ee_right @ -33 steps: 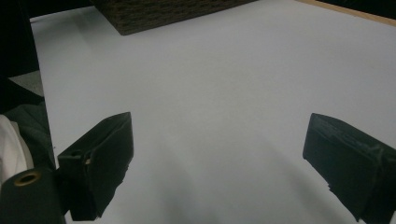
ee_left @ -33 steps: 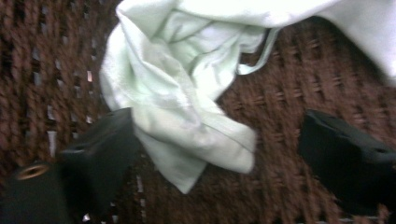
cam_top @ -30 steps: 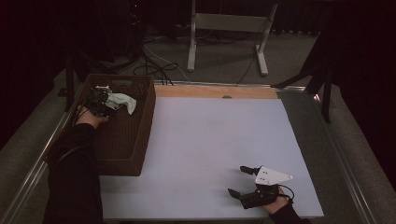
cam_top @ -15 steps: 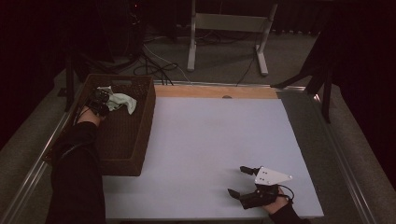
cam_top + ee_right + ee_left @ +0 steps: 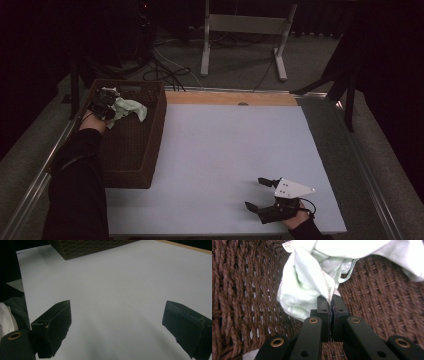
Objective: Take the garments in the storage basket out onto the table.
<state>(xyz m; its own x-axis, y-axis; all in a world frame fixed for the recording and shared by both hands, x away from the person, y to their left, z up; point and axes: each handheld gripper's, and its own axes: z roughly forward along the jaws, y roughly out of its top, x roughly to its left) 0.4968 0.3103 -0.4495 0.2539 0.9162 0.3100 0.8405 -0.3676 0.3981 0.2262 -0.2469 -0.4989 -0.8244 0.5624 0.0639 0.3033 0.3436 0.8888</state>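
The left claw (image 5: 329,302) is pinching a fold of the pale green cloth (image 5: 304,287) inside the wicker basket (image 5: 135,150), having just closed; the right claw (image 5: 260,195) is gaping over the tabletop (image 5: 225,145).

A pale green cloth (image 5: 312,282), soft and crumpled with a small white label at one edge, is hanging in bunched folds inside the dark brown woven basket (image 5: 135,150), one pinched fold being held just above the wicker at the basket's far end.
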